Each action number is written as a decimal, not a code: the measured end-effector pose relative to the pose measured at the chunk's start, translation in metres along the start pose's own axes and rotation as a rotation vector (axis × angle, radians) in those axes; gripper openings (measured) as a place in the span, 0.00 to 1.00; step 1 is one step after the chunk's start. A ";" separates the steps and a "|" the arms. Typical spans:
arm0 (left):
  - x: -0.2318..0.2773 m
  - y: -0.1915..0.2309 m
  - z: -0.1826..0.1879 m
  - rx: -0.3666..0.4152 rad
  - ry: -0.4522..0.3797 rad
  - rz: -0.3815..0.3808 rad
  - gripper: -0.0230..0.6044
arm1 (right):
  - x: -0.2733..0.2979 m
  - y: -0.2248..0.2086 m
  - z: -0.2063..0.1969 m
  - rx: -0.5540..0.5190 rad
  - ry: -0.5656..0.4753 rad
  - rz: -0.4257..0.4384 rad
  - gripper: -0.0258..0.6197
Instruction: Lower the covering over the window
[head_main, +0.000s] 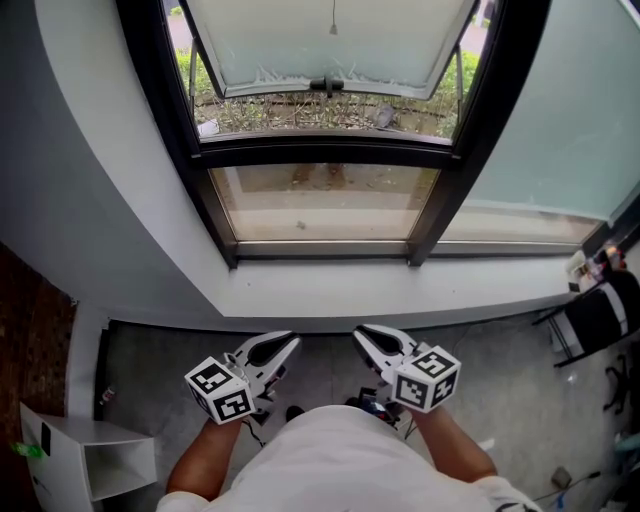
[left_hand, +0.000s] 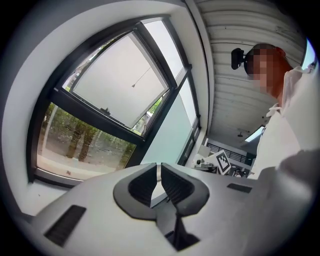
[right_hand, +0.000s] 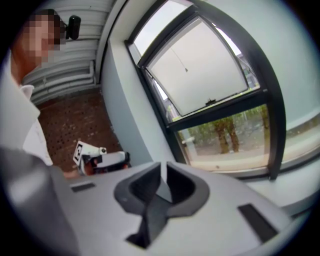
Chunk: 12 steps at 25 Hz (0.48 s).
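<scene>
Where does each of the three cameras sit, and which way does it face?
Head view: on the person's head, facing steeply down at the window and sill; shows forearms, left claw, right claw, white shirt.
Left gripper view: on the left claw, facing up along its jaws at the window; white shirt at right.
Right gripper view: on the right claw, facing the window; person at left.
Shared: all three show the window and hanging pull cord; each gripper view glimpses the other claw.
</scene>
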<state>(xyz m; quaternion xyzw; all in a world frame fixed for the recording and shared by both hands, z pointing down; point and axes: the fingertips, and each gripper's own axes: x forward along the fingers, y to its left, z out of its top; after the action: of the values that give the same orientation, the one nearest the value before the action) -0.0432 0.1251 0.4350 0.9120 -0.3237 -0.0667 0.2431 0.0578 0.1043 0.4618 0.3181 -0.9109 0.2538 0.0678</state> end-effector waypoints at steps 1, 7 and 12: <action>-0.003 0.002 0.000 -0.003 -0.002 0.001 0.08 | 0.002 0.002 -0.001 0.001 0.000 -0.004 0.08; -0.012 0.016 0.009 0.009 -0.014 0.011 0.08 | 0.018 0.007 -0.002 -0.022 -0.003 -0.044 0.10; -0.018 0.028 0.025 0.083 -0.001 0.015 0.10 | 0.030 0.009 0.007 -0.066 -0.023 -0.079 0.12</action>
<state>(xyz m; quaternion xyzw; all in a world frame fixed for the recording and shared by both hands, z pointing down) -0.0800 0.1080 0.4259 0.9188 -0.3329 -0.0519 0.2054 0.0293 0.0905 0.4606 0.3543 -0.9063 0.2171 0.0775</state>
